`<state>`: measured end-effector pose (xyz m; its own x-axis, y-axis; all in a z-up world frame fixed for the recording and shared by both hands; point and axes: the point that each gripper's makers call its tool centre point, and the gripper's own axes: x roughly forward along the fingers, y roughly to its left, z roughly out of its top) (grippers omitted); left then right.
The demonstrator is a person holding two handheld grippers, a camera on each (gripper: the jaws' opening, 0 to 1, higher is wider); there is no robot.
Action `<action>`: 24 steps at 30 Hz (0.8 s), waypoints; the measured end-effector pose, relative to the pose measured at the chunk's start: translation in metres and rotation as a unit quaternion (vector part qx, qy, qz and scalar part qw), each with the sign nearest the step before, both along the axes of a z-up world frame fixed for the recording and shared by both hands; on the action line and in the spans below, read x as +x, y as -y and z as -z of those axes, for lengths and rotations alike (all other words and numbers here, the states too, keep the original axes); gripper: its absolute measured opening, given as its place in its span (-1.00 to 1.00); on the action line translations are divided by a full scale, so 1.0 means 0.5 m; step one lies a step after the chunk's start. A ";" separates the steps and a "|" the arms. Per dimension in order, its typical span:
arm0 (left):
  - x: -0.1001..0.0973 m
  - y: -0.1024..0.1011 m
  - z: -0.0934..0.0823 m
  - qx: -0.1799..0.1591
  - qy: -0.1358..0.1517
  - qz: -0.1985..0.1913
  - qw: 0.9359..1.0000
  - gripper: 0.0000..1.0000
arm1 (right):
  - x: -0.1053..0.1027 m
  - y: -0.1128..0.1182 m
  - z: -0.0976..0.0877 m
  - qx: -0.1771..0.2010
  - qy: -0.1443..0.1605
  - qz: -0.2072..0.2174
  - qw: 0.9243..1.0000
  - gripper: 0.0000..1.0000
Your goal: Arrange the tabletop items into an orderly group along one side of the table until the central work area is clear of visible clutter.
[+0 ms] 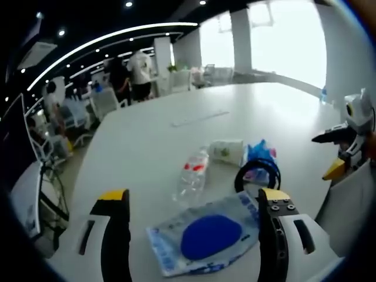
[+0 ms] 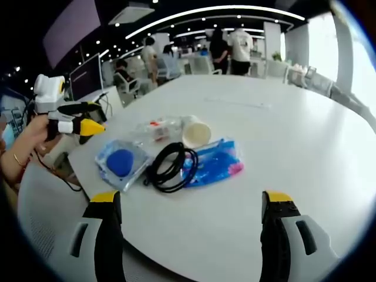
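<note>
Left gripper view: clear pouch (image 1: 205, 239) with blue disc, between spread-apart left gripper (image 1: 194, 202).

On the surface (image 2: 305, 141), in the right gripper view, the pouch (image 2: 121, 163) lies leftmost, the coiled cable (image 2: 170, 167) beside it, the packet (image 2: 214, 163) right of that; bottle (image 2: 155, 130) and cup (image 2: 197, 134) lie behind.

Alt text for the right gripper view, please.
An open claw hovers over a white table facing a cluster: blue pad packet, coiled black cable, clear bottle, paper cup, blue bag. The other claw enters at left.
</note>
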<state>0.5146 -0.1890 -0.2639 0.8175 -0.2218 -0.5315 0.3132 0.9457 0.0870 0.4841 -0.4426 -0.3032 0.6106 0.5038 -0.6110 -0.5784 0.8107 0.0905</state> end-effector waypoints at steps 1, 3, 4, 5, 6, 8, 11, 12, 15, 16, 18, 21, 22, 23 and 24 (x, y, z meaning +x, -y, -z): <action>0.005 0.003 0.003 0.001 -0.004 0.004 1.000 0.75 | 0.000 0.000 0.000 0.000 -0.001 0.000 1.000 0.96; 0.012 0.005 0.008 0.002 -0.010 0.009 1.000 0.74 | 0.000 0.001 0.000 0.000 -0.001 0.001 1.000 0.96; 0.015 0.007 0.011 0.003 -0.012 0.012 1.000 0.74 | 0.000 0.002 0.001 -0.001 -0.001 0.002 1.000 0.96; 0.020 0.010 0.015 0.005 -0.017 0.018 1.000 0.72 | -0.001 0.002 0.001 -0.001 -0.002 0.002 1.000 0.96; 0.023 0.012 0.018 0.007 -0.023 0.022 0.999 0.71 | -0.001 0.003 0.001 -0.001 -0.002 0.003 1.000 0.95; 0.033 0.017 0.024 0.012 -0.030 0.031 0.999 0.70 | -0.001 0.003 0.002 -0.001 -0.003 0.004 1.000 0.95; 0.048 0.026 0.032 0.012 -0.048 0.041 0.998 0.63 | -0.002 0.003 0.005 -0.003 -0.006 0.004 1.000 0.95; 0.053 0.028 0.033 0.011 -0.050 0.043 0.998 0.61 | -0.003 0.003 0.006 -0.004 -0.006 0.003 1.000 0.95; 0.066 0.035 0.040 0.026 -0.061 0.059 0.996 0.61 | -0.004 0.001 0.008 -0.006 -0.008 0.001 1.000 0.95; 0.073 0.037 0.042 0.036 -0.066 0.067 0.995 0.61 | -0.004 0.001 0.009 -0.006 -0.009 0.001 1.000 0.95; 0.085 0.039 0.043 0.043 -0.073 0.071 0.994 0.59 | -0.005 0.001 0.011 -0.008 -0.011 0.000 1.000 0.95; 0.099 0.048 0.046 0.031 -0.092 0.078 0.992 0.56 | -0.006 0.001 0.011 -0.008 -0.012 0.000 1.000 0.95; 0.102 0.052 0.048 0.027 -0.098 0.083 0.991 0.55 | -0.006 0.001 0.011 -0.008 -0.013 0.000 1.000 0.95; 0.105 0.056 0.053 0.023 -0.111 0.088 0.990 0.55 | -0.006 0.001 0.011 -0.008 -0.013 0.000 1.000 0.95; 0.109 0.059 0.054 0.020 -0.115 0.089 0.989 0.56 | -0.005 0.001 0.011 -0.008 -0.013 0.001 1.000 0.95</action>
